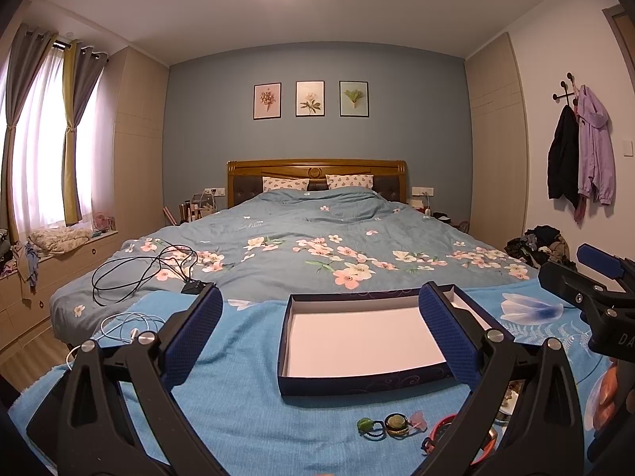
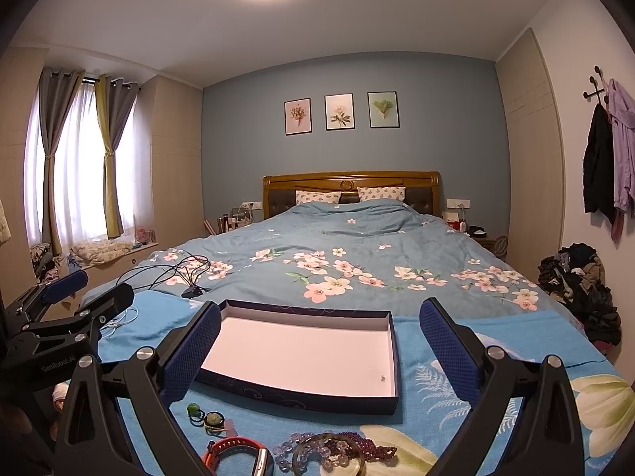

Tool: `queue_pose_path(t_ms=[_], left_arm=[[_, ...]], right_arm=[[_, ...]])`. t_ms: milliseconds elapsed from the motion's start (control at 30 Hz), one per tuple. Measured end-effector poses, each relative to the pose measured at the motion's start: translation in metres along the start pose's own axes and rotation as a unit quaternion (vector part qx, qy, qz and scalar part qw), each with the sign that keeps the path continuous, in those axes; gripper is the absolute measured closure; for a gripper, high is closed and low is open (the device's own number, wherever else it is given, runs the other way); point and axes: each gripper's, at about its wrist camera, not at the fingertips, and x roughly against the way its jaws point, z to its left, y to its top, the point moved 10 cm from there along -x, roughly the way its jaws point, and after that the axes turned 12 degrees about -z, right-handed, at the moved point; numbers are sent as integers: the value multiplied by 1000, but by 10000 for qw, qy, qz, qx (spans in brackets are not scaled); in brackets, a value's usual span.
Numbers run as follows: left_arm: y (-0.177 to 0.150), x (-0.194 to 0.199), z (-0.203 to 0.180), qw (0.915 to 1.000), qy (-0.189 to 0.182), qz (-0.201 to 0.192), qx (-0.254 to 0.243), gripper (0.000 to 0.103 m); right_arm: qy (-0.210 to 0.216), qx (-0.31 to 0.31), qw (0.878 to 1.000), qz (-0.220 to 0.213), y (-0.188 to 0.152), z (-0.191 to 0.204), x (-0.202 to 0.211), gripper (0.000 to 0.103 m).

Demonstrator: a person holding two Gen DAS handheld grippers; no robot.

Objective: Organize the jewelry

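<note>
The left gripper (image 1: 317, 325) is held above the foot of the bed with its two blue-padded fingers spread wide and nothing between them. The right gripper (image 2: 319, 337) is held beside it in the same condition: fingers spread wide, no contact with any item. A shallow dark blue box (image 2: 301, 357) with a white interior lies open on a bright blue towel (image 2: 456, 396) that covers the near end of the floral duvet (image 2: 357, 246). The jewelry lies on the towel in front of the box, between the box and the grippers. It consists of a green bead hair tie (image 2: 193, 410), a round green and gold piece (image 2: 214, 420) just beside it, an orange watch band (image 2: 234, 452), a string of purple beads (image 2: 369, 446) and a pale bangle (image 2: 329, 456) resting over clear beads. A very small item (image 2: 382, 377) lies inside the box near its right wall; its type cannot be determined. Black cables (image 1: 147, 273) and a white cable (image 1: 127, 327) lie on the bed to the left.
</note>
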Motion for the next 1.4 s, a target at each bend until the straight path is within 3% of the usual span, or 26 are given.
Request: queue_pose_path(t_ms=[1400], left_arm=[[-7, 0, -5, 9999, -3, 131, 1, 6]], right_arm=[[-8, -61, 9999, 93, -4, 0, -1, 6]])
